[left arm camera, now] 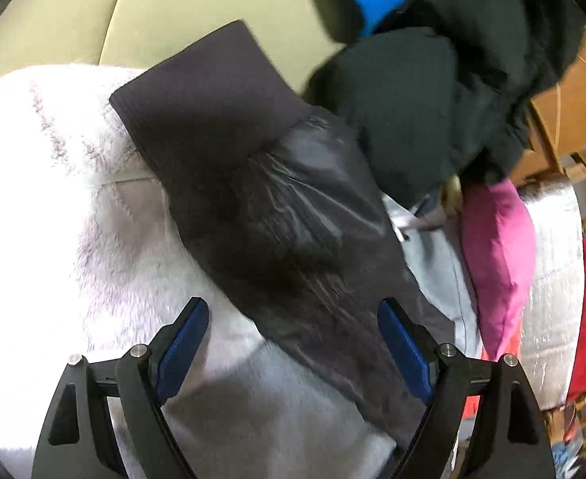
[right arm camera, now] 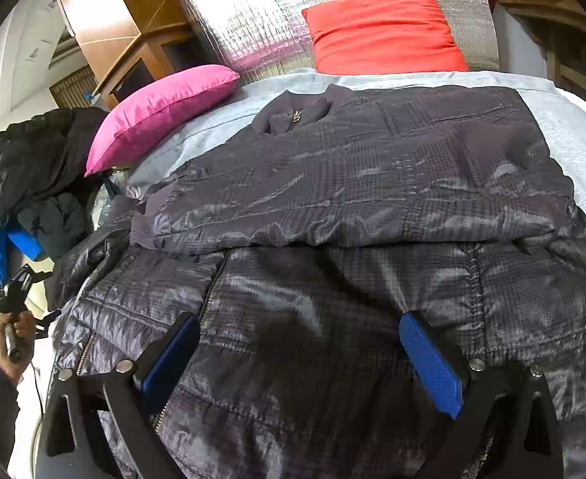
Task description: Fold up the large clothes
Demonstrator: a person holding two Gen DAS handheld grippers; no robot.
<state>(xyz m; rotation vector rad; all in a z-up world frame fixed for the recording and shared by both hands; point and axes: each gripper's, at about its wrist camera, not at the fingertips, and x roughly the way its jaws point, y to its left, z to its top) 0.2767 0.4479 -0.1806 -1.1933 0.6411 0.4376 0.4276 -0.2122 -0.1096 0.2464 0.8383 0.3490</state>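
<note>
Jacket (right arm camera: 353, 183) flat under right claw (right arm camera: 309, 359); sleeve (left arm camera: 277, 207) between open left claw (left arm camera: 293, 343) pads

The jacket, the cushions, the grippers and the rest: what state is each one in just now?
jacket: spread on the bed, one part folded across the body, zip closed at the collar
sleeve: lying loose over a white fleece blanket
left gripper: open, holding nothing
right gripper: open above the jacket, holding nothing
pink cushion: lying tilted at the bed's edge
red cushion: leaning against the silver headboard
dark clothes pile: crumpled, unfolded
</note>
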